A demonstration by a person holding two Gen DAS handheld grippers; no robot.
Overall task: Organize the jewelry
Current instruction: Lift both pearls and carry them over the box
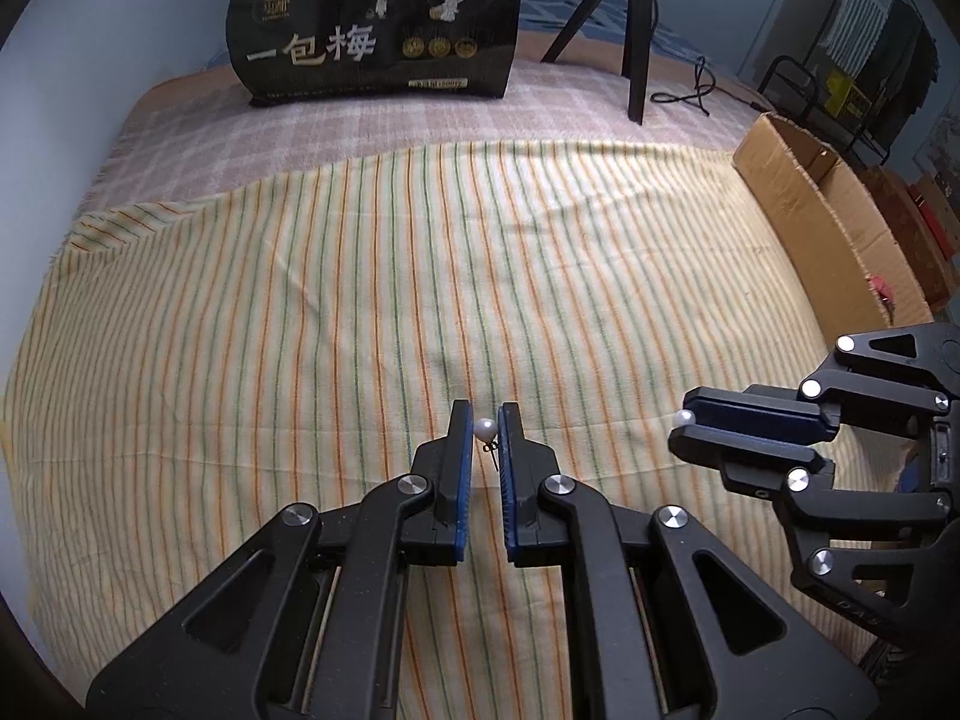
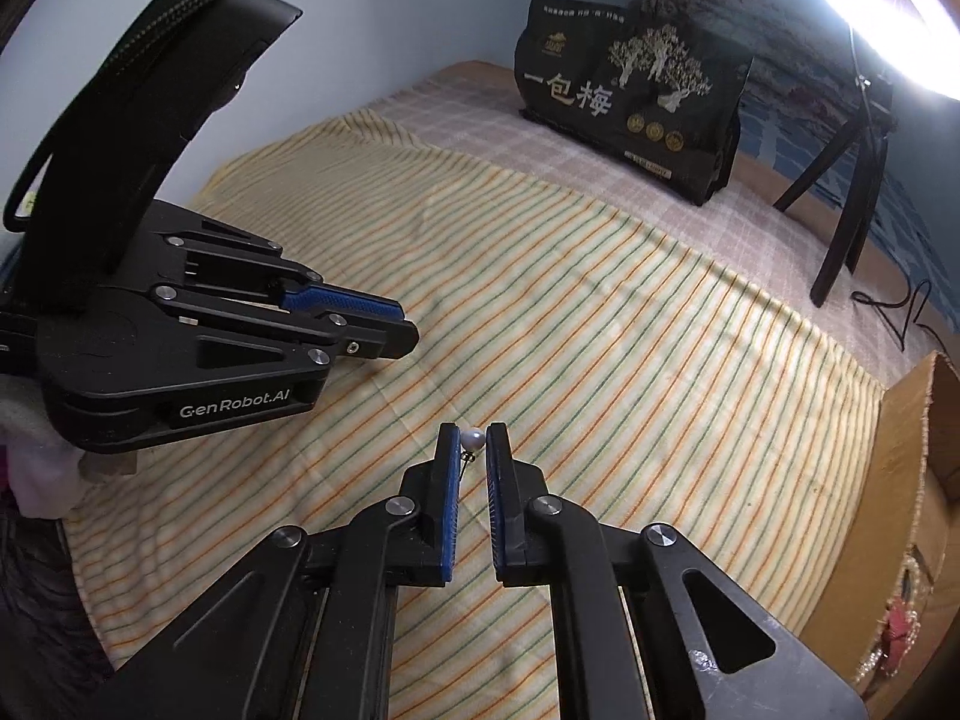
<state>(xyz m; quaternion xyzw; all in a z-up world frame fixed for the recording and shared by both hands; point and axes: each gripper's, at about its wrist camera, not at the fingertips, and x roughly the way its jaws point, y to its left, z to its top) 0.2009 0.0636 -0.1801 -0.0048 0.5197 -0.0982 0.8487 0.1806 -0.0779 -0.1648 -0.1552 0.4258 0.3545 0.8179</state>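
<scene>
Left wrist view first: our left gripper is clamped on a pearl earring, the white bead caught between the blue pads near the fingertips and its thin wire post hanging just below the bead. Beneath it lies a striped cloth spread over a checked blanket. On the right side our right gripper reaches in from the edge, its fingers pressed together with a second pearl showing at the tips. A cardboard box sits along the right edge of the cloth; a black bag with gold trees and a tripod stand at the far end.

Right wrist view: our right gripper grips a pearl earring at the fingertips, wire post visible under the bead. Our left gripper enters from the left, its fingers drawn together; we cannot see its pearl from this side. The black bag stands far right, the tripod beyond it, the cardboard box at the right edge.
</scene>
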